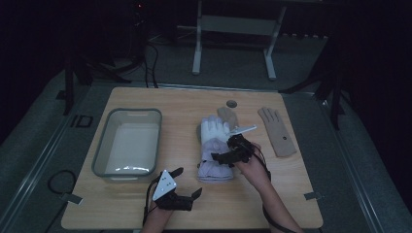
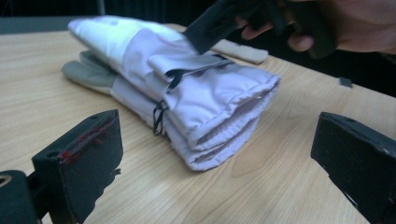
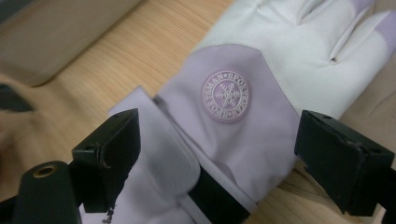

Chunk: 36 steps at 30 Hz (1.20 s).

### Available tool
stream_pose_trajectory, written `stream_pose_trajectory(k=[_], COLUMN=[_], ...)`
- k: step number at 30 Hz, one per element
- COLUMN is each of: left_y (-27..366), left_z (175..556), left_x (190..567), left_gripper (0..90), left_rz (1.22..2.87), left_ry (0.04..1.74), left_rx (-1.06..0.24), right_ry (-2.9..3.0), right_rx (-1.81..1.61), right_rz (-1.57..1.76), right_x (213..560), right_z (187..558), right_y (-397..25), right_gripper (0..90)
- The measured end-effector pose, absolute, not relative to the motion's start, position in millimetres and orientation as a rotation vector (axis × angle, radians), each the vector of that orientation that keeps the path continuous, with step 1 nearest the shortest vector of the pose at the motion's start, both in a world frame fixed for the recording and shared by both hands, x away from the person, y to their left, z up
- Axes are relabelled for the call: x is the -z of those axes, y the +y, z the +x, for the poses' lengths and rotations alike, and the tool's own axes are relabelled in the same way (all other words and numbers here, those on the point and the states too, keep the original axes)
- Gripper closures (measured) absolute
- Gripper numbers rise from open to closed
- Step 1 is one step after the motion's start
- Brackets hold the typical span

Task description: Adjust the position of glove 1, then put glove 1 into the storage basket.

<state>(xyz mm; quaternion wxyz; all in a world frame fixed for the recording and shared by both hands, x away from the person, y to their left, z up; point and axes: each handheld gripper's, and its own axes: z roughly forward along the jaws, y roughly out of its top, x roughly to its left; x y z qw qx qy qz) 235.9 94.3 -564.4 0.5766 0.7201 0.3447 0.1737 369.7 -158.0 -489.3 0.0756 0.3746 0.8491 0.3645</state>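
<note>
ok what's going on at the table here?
A person is working on a stacked pair of lilac ski gloves in the middle of the wooden table. The right gripper hangs open right over the top glove, jaws either side of its round snowflake badge. The left gripper waits open near the cuff end, not touching. A grey tub sits to the left, and thin beige gloves lie to the right.

On the bench (image 1: 145, 204), the tub (image 1: 127, 141) lies left, stacked gloves (image 1: 214, 150) mid-bench, a single glove (image 1: 277, 131) right, another (image 1: 227, 115) behind the stack
</note>
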Motion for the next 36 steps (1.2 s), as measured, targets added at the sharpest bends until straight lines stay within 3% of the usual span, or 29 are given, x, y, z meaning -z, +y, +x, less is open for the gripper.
stream_pose_trajectory(k=[6,16,24,27,31,33,36], left_y=[96.4,89.5,75.6,71.2,64.0,59.4,53.6], left_z=[243.7,258.7,287.0,297.3,311.5,314.7,316.4], left_x=[554.4,522.5,508.0,504.5,500.4,500.3,505.3], left_gripper=[3.4,5.2,6.5,15.0,15.5,21.6,23.4], left_rz=[1.719,1.774,1.805,1.808,1.864,1.891,1.910], left_ry=[0.919,0.908,0.975,1.025,1.041,1.068,1.118], left_rx=[-0.400,-0.351,-0.312,-0.321,-0.293,-0.285,-0.266], right_ry=[2.545,2.553,2.541,2.544,2.543,2.524,2.511], right_rx=[-1.125,-1.145,-1.234,-1.271,-1.234,-1.212,-1.209], right_rz=[0.932,1.002,1.121,1.152,1.181,1.210,1.270], right_x=[483.0,477.6,482.1,484.2,487.5,489.5,494.9], right_z=[360.5,358.8,370.8,375.8,381.9,385.1,390.0], right_y=[-181.3,-213.3,-213.9,-211.3,-202.9,-199.8,-198.8], right_gripper=[14.1,14.2,14.0,13.3,10.5,17.6,36.8])
